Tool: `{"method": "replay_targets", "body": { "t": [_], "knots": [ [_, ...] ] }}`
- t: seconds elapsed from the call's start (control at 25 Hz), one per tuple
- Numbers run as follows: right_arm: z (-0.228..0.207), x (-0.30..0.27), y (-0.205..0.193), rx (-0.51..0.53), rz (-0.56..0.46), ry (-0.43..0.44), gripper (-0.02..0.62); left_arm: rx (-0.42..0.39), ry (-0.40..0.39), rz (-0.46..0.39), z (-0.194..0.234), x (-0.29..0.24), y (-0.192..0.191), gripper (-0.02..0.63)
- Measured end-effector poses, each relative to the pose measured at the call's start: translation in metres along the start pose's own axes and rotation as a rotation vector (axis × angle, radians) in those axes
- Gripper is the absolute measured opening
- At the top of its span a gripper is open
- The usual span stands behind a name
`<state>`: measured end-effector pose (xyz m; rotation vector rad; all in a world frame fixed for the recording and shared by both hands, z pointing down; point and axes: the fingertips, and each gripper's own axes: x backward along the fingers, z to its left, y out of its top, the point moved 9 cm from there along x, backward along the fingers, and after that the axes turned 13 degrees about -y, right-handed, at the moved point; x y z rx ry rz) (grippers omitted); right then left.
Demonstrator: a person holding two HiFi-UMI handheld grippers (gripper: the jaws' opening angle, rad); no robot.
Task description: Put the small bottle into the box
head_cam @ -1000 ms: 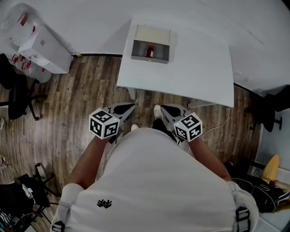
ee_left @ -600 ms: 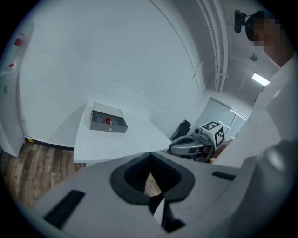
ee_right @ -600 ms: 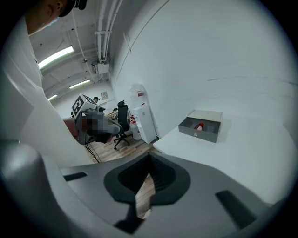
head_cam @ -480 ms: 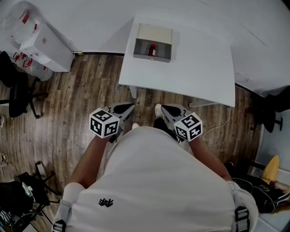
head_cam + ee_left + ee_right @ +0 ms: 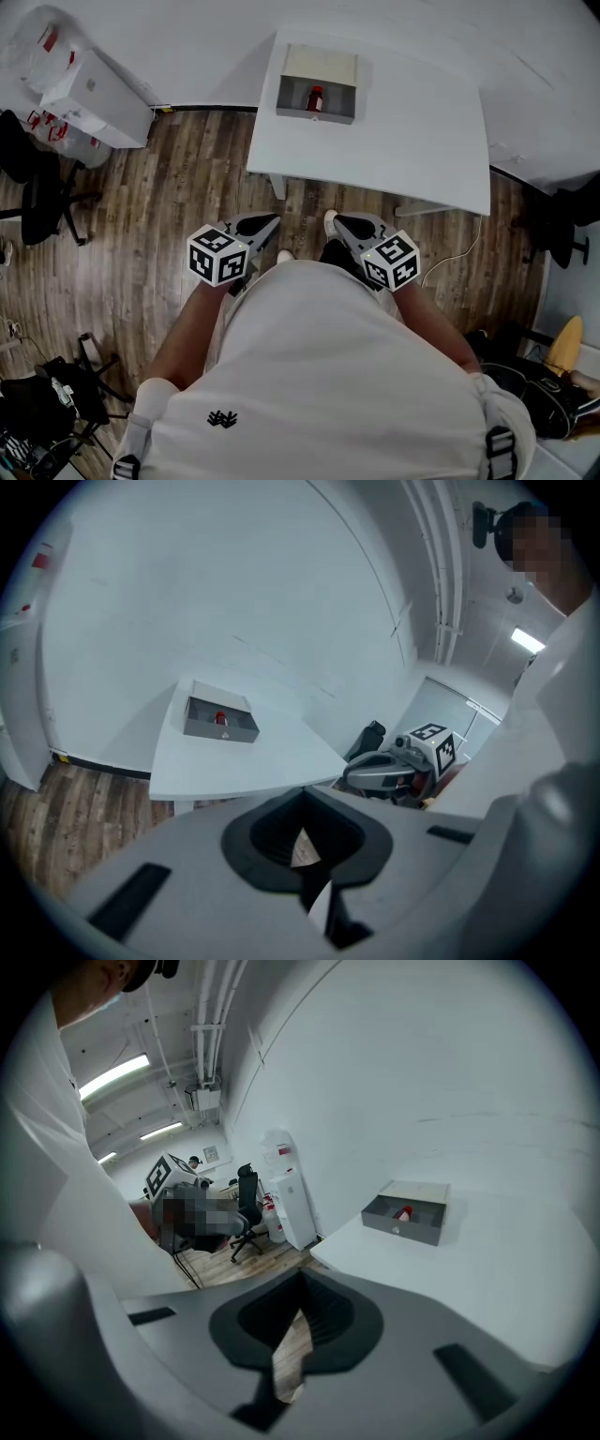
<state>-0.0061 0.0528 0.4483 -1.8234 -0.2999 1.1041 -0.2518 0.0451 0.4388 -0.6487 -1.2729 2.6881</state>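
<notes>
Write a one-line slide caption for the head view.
Small bottle in the box on the table; left tool and right tool shut, short of it.

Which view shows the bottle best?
The head view: it looks down into the open box, so the red bottle shows whole, lying inside. The left gripper view gives only a tiny red speck behind the box's front wall. The right gripper view shows it small, from a low angle.
</notes>
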Motion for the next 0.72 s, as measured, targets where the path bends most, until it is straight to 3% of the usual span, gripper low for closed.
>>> {"method": "replay_targets", "body": {
  "t": [0.32, 0.72],
  "knots": [
    [-0.011, -0.007, -0.003, -0.009, 0.018, 0.024, 0.005, 0.036, 0.043, -0.010, 0.007, -0.004, 0.000, 0.006],
    [-0.045, -0.024, 0.021, -0.026, -0.009, 0.068, 0.005, 0.078, 0.092, -0.023, 0.032, -0.027, 0.027, 0.006]
  ]
}}
